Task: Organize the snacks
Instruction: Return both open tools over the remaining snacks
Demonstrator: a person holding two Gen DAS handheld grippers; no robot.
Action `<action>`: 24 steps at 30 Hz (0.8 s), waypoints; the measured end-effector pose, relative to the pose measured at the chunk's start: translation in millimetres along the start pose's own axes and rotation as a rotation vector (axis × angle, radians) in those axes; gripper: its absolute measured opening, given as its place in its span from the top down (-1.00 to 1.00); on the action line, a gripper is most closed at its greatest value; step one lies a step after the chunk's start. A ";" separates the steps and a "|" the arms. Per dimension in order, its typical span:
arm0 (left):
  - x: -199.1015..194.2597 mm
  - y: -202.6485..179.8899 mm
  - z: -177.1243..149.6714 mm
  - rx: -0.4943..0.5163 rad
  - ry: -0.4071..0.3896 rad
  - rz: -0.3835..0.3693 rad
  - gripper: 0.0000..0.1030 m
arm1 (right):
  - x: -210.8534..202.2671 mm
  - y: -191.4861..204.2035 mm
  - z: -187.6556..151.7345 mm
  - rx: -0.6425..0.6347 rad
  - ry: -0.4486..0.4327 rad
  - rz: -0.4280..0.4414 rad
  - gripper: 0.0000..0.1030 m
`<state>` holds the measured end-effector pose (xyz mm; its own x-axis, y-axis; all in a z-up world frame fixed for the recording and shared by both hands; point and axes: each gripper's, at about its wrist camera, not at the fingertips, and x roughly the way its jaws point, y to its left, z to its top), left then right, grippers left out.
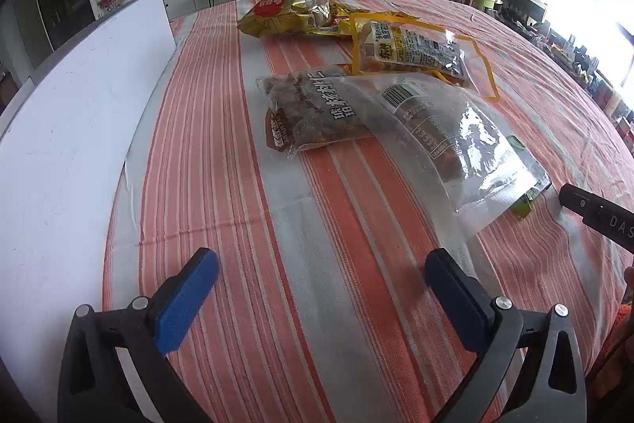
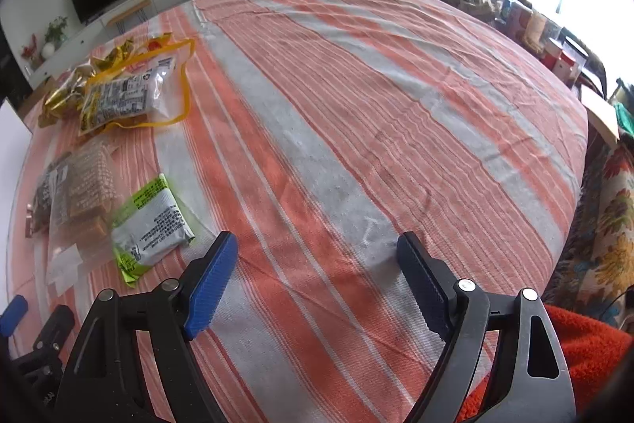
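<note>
Your left gripper (image 1: pixel 321 288) and right gripper (image 2: pixel 317 276) both hang spread, empty, over the orange-and-grey striped tablecloth (image 2: pixel 356 106). Clear plastic snack bags (image 1: pixel 356 106) cluster mid-table, toward its left edge.
</note>
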<state>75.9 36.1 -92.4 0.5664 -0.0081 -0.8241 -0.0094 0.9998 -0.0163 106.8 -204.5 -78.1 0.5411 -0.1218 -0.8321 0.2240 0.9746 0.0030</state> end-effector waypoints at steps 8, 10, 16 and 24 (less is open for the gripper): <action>0.1 0.1 0.2 0.000 0.000 0.000 -1.00 | 0.0 3.1 -0.5 -0.009 0.008 0.000 -0.71; 0.1 0.3 0.2 0.000 0.000 0.000 -1.00 | -0.2 3.7 -0.5 -0.009 0.008 0.000 -0.71; 0.1 0.1 0.2 0.001 0.000 0.000 -1.00 | 0.4 3.4 -0.3 -0.009 0.007 0.000 -0.73; 0.1 0.1 0.4 0.001 0.000 0.000 -1.00 | 0.1 6.0 0.0 -0.023 0.015 0.009 -0.78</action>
<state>76.3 36.2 -92.2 0.5668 -0.0080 -0.8238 -0.0085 0.9998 -0.0156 108.2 -198.7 -78.2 0.5309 -0.1100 -0.8403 0.2006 0.9797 -0.0015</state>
